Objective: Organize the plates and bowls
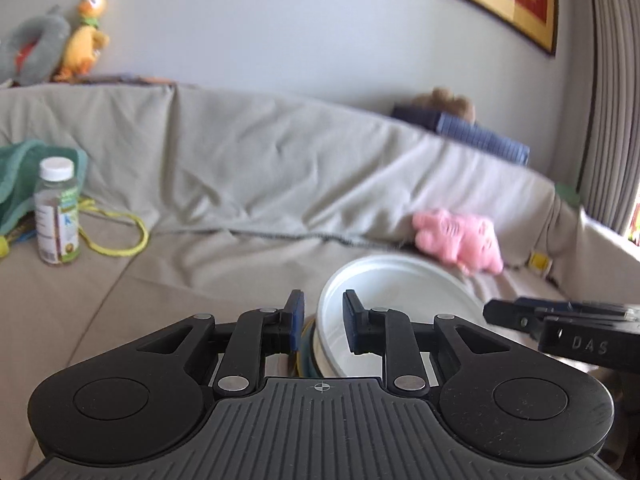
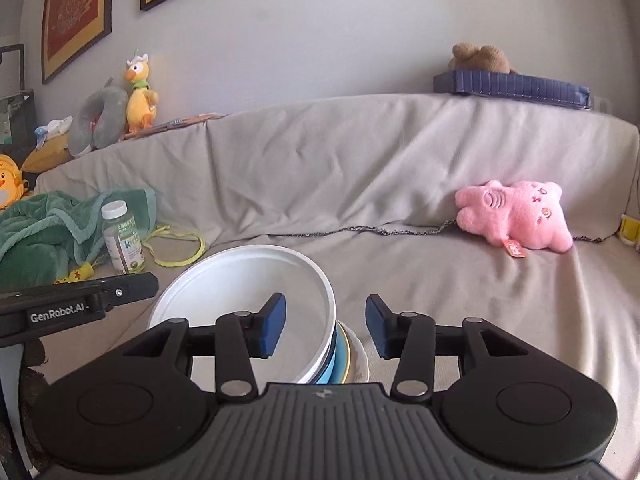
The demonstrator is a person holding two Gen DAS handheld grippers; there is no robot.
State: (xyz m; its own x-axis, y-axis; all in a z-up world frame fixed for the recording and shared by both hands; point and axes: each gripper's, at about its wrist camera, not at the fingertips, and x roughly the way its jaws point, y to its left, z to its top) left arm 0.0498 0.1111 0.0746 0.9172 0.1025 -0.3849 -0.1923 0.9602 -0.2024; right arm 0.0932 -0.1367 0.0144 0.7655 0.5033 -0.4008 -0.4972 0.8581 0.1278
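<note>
— Where are the dishes?

— Stacked low in front of the sofa: a white bowl on top, tilted, with blue and cream rims beneath it.

— And the grippers?

— Both spread, pinching nothing. The left gripper straddles the bowl's left rim, the right gripper its right rim.

— Advice?

— I'd close both together and lift level, so the lower pieces don't slide.

Wide bare stretch of sofa seat ahead and to the right, open all the way to the pink plush against the backrest. On the left, the bottle and green blanket (yellow cord beside them) crowd that end. The white bowl sits close in front.
</note>
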